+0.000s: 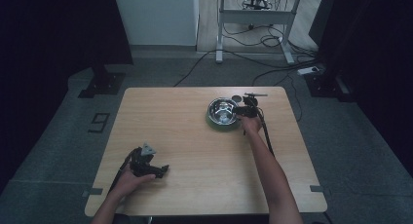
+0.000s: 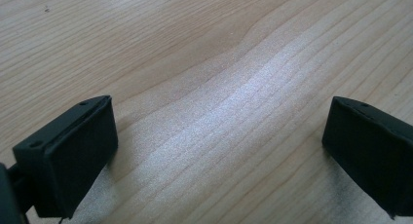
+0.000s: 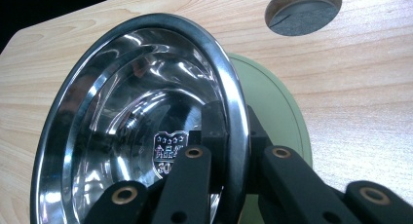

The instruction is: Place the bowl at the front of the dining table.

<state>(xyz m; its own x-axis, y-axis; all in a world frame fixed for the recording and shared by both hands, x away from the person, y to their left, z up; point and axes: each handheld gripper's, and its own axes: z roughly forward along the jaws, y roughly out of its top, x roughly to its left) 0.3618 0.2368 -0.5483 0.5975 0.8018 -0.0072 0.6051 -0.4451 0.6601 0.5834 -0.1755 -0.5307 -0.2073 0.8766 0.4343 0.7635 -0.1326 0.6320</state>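
A shiny steel bowl [image 1: 222, 110] sits on a green plate [image 1: 214, 122] at the far right of the wooden table [image 1: 185, 160]. My right gripper [image 1: 239, 110] is shut on the bowl's right rim. In the right gripper view the bowl [image 3: 136, 117] looms large, its rim [image 3: 237, 136] pinched between the two black jaws, with the green plate [image 3: 277, 112] behind it. My left gripper [image 1: 164, 170] rests low at the table's near left, held by a hand. In the left gripper view its jaws stand wide apart over bare wood [image 2: 219, 112], so the left gripper [image 2: 219, 156] is open.
A round dark cable port [image 1: 237, 97] lies in the tabletop just behind the bowl, seen too as the port [image 3: 302, 9] in the right gripper view. A black cable [image 1: 267, 136] trails from the right gripper along the forearm. Dark curtains and a desk frame [image 1: 253, 24] stand beyond the table.
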